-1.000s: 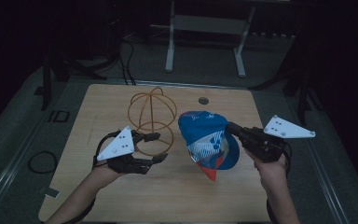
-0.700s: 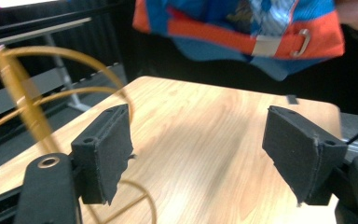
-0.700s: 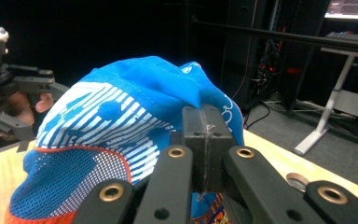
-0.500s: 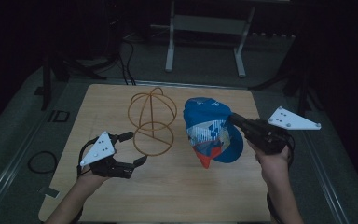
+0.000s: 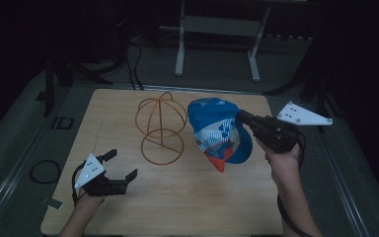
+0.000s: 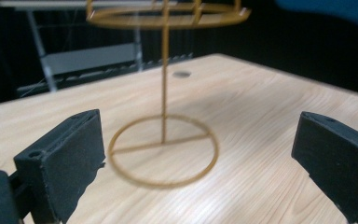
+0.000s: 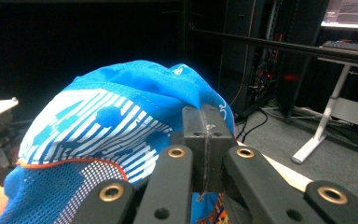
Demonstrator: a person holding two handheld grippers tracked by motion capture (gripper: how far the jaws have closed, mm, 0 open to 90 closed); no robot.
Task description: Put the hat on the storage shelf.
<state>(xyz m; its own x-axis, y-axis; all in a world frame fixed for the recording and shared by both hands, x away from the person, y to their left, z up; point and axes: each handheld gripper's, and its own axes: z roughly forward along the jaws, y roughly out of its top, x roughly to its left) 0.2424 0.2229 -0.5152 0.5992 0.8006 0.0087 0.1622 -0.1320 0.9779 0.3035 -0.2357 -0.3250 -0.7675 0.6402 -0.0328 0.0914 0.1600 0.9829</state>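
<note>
The step in hand looks like getting the blue baseball cap (image 5: 217, 129) onto the wire hat stand (image 5: 161, 129), so the hollow of the crown needs to come over the stand's domed top before anything is let go. The right tongs (image 5: 243, 118) are clenched on the cap's fabric, jaws pressed together with blue cloth pinched between them in the right gripper view, and the cap (image 7: 107, 140) hangs from that grip clear of the worktop (image 5: 227, 197), just beside the stand on its right. To do this well, I would carry the cap up and across until it sits above the dome, then lower it level, since the thin wire frame probably tips or slides at a sideways nudge. The left tongs (image 5: 116, 165) are released, jaws wide apart with nothing between them, low over the worktop near its front left and well apart from the stand; in the left gripper view they look toward the stand's ring base (image 6: 163, 150), so they could steady that base if needed. In the high view the cap's long axis runs roughly from back to front of the worktop, tilted, with the orange-edged end (image 5: 218, 164) lowest and pointing toward the person; whether that end is the brim I cannot tell.
</note>
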